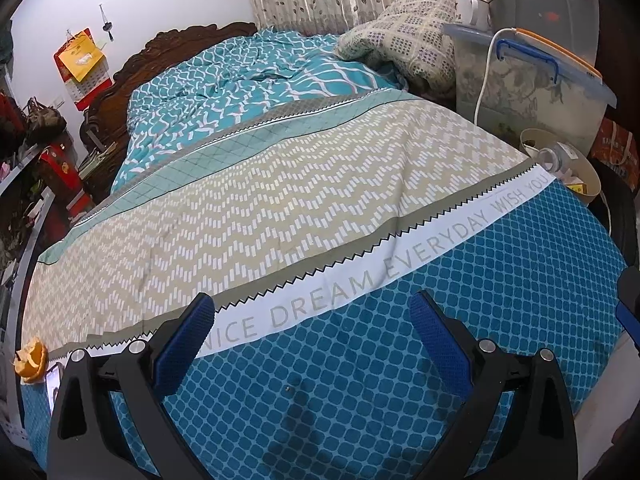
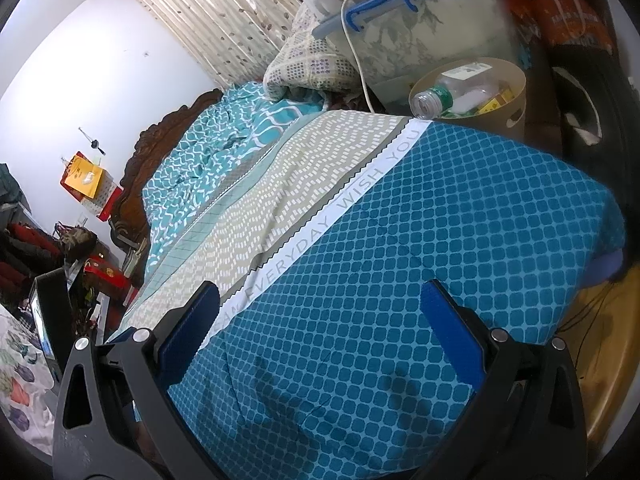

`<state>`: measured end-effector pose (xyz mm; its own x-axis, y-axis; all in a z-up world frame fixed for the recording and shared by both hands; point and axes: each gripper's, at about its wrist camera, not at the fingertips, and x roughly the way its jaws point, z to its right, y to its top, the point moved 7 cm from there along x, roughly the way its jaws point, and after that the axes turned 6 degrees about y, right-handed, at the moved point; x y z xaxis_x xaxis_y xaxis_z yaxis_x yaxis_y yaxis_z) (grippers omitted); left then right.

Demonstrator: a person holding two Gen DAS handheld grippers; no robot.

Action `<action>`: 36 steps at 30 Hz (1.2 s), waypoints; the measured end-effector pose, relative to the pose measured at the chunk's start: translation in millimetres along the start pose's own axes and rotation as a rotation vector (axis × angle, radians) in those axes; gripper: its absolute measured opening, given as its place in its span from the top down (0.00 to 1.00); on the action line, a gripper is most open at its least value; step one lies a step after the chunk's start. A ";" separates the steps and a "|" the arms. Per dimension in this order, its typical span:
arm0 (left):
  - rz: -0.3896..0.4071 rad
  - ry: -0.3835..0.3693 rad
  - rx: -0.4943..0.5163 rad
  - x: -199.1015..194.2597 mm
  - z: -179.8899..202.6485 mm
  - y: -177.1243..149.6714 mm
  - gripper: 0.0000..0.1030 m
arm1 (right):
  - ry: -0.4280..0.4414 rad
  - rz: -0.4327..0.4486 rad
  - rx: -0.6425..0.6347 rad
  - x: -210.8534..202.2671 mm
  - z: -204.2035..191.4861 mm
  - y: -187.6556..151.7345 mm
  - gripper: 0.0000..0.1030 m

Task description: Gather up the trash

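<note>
- My left gripper (image 1: 310, 312) hung over the blue foot of the bedspread (image 1: 360, 360) with its jaws spread wide and nothing between them.
- My right gripper (image 2: 320, 304) was the same: fingers well apart, empty, above the same blue patch.
- The one piece of trash I could pick out on the bed was the orange peel (image 1: 32, 360), at the far left edge, just beside a phone (image 1: 53, 384).
- The beige bin (image 2: 506, 96) stood beyond the far right corner of the bed, already holding a plastic bottle (image 2: 436, 100) and some packets.
- I judged the main risk was clipping the phone while closing on the peel, they lay so close.
- The peel looked curled and soft; a shallow pinch could let it slip during the carry across the bed.
- The bottle's neck leaned over the bin's rim, so a careless drop might knock it out.
</note>
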<state>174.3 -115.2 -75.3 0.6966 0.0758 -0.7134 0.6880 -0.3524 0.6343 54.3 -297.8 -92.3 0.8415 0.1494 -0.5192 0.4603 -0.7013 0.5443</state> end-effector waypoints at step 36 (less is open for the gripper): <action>0.001 0.017 0.046 7.0 8.9 -5.2 0.08 | -0.002 -0.010 0.018 5.9 8.4 -0.6 0.03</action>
<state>173.7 -121.2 -86.2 0.7012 0.0910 -0.7071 0.6772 -0.3952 0.6207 56.7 -302.4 -101.2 0.8363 0.1556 -0.5257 0.4637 -0.7125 0.5267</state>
